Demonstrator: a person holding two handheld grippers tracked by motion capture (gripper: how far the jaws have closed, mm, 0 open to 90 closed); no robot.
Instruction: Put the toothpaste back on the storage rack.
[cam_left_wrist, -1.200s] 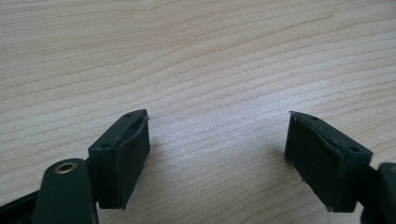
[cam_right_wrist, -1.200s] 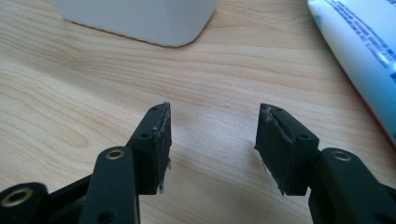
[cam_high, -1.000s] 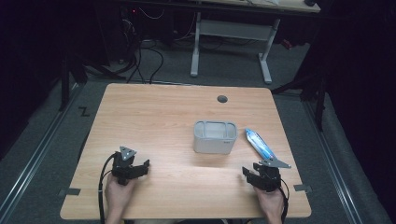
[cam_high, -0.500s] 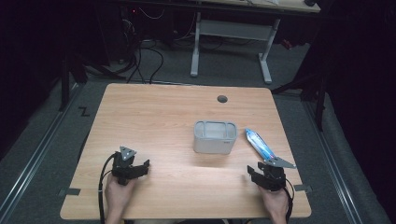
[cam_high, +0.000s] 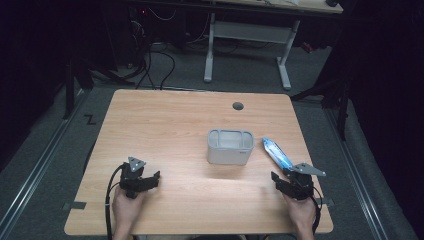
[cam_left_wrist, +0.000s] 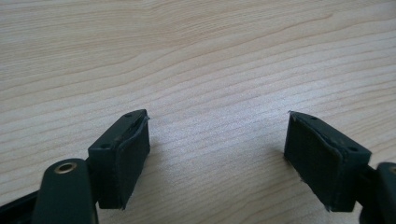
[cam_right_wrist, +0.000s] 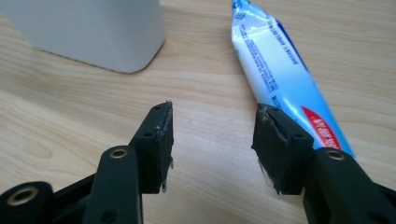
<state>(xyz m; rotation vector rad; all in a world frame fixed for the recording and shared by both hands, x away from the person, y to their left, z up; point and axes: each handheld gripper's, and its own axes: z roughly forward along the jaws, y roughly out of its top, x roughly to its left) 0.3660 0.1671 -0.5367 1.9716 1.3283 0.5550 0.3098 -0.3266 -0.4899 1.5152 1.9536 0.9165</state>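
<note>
High view overhead; gripper views low, close; share table (cam_high: 170, 125)

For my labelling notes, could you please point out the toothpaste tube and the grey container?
toothpaste tube (cam_right_wrist: 280, 70), right gripper view, middle of its blue body.
grey container (cam_high: 229, 155), high view, front wall.

The worktop (cam_high: 165, 125) is light wood with a round cable hole (cam_high: 238, 106) near its far edge. It stands on grey carpet floor (cam_high: 250, 80). Behind it, a second desk with a white frame (cam_high: 248, 35) stands, and black cables (cam_high: 155, 60) lie on the floor. The room around is dark.
</note>
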